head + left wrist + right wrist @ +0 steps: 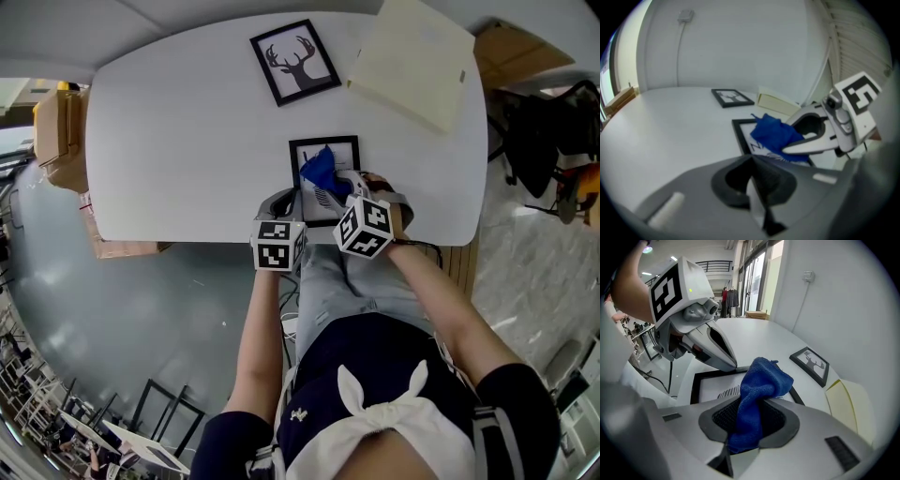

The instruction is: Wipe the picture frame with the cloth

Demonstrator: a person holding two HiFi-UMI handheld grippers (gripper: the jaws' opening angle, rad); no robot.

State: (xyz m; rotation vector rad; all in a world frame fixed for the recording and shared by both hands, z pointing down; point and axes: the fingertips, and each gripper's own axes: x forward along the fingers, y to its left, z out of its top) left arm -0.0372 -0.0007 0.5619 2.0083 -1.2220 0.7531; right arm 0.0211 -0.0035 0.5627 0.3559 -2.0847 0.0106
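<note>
Right, my right gripper (753, 404) is clamped on the blue cloth (764, 378), which bunches up between its jaws and flops forward onto the glass of the picture frame (695, 385). That frame lies flat near the front edge of the white table (169, 141), just below me. My left gripper (753, 163) has its jaws pressed together with nothing between them, and its tip sits at the frame's border. I think it is touching the border to steady it, though the angle is too shallow to be sure.

I judge the wiping is under way. To do it well, I want the cloth's loose fold flat on the glass, not just its tip, so I should tilt the right gripper lower. Strokes should run across the full pane and onto the black border, with light pressure so the frame does not skate towards the table edge. The left tip should bear down at its corner. The deer picture (295, 61) and the cream folder (417, 61) lie well apart and need no care.
</note>
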